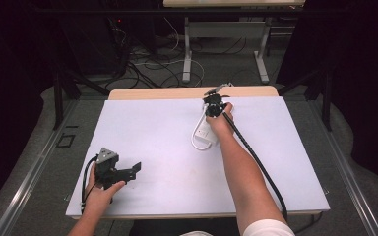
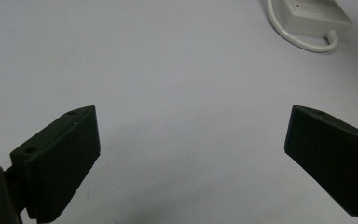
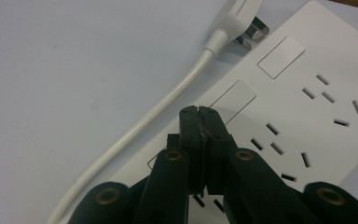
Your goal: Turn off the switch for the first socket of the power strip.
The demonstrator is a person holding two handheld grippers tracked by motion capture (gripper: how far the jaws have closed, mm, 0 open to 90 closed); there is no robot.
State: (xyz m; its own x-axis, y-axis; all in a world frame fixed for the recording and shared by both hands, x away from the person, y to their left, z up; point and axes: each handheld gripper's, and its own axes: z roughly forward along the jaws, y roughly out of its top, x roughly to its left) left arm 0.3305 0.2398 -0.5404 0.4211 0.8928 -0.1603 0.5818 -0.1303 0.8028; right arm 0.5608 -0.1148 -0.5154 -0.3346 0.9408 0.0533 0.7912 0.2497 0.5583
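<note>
Right gripper, jaws closed with nothing between them, is pressing down toward a switch on the white power strip lying far-centre on the tabletop; best pushing squarely, left gripper idling wide open.

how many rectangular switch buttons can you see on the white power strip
3 on the white plastic power strip: one near the white plug, one just beyond the shut right gripper at, one partly hidden beside that gripper. More may be covered.
</note>
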